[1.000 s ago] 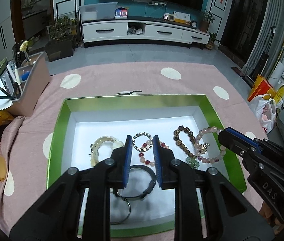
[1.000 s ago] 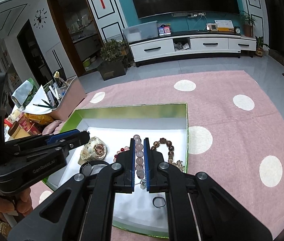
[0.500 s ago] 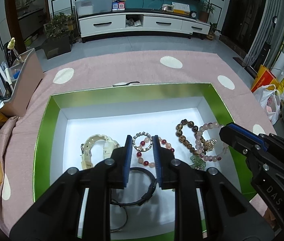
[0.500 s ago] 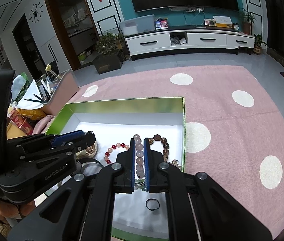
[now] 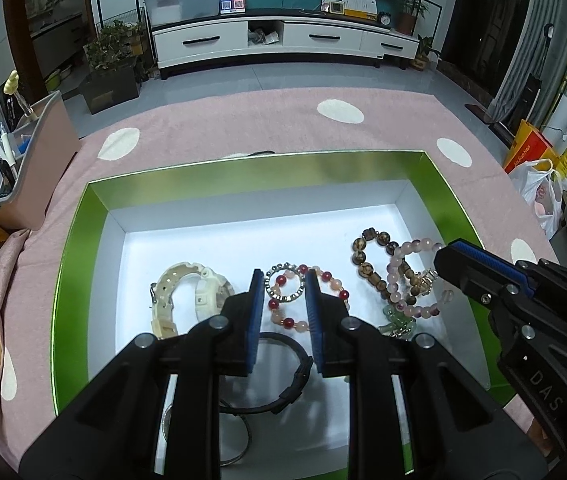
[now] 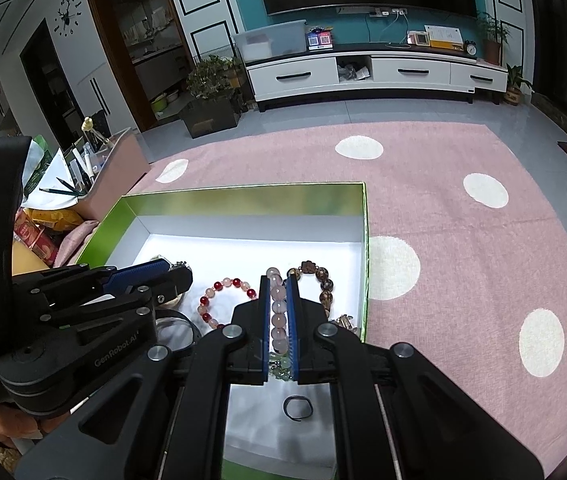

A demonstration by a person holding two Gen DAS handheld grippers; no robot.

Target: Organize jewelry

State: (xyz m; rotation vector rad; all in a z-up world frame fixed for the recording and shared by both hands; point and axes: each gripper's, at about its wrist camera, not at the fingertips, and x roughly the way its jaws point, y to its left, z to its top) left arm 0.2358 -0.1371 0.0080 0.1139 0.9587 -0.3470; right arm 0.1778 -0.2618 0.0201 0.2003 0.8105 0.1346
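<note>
— Honestly, our right hand-held gripper (image 6: 279, 320) is clamped on the pale pink bead bracelet (image 6: 278, 312), low inside the green box (image 6: 243, 196) at its 3 o'clock side. It overlaps the brown bead bracelet (image 6: 323, 284); lifting could drag that along.

— Agreed. Our left hand-held gripper (image 5: 283, 304) stands narrowly parted, gripping nothing, over the red bead bracelet (image 5: 303, 300). We can't tell whether the strands are tangled; the jade charm (image 5: 397, 320) is half hidden at 6 o'clock.

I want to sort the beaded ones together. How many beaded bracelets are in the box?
3: red-and-pink bracelet mid-box beyond the left gripper; brown bracelet to its right; pale bracelet overlapping it, in the right gripper. More may be hidden.
</note>
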